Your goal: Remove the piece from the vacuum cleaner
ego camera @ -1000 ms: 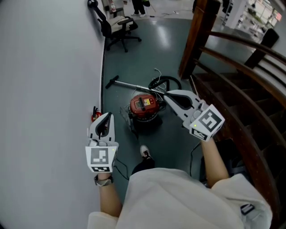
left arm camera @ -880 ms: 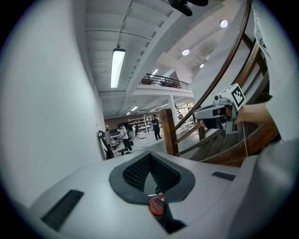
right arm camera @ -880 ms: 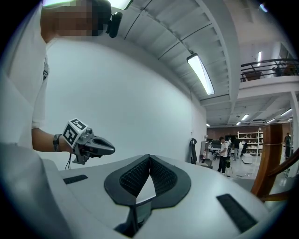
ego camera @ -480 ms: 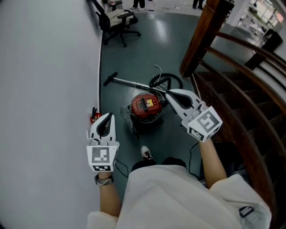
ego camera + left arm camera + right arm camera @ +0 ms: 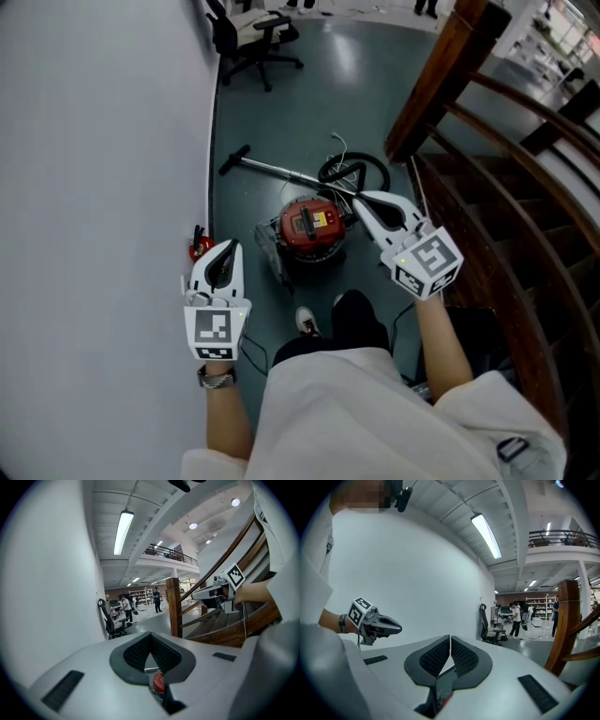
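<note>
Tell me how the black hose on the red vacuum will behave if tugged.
The hose lies in a loop, so it is probably floppy and would uncurl before pulling anything. The red canister looks squat, so likely it slides or rolls rather than tips.

The vacuum cleaner (image 5: 307, 228) sits on the floor (image 5: 309, 103) between the wall (image 5: 94, 187) at left and the stairs (image 5: 487, 225) at right, its hose (image 5: 352, 172) behind it; an office chair (image 5: 251, 39) stands farther back.
</note>
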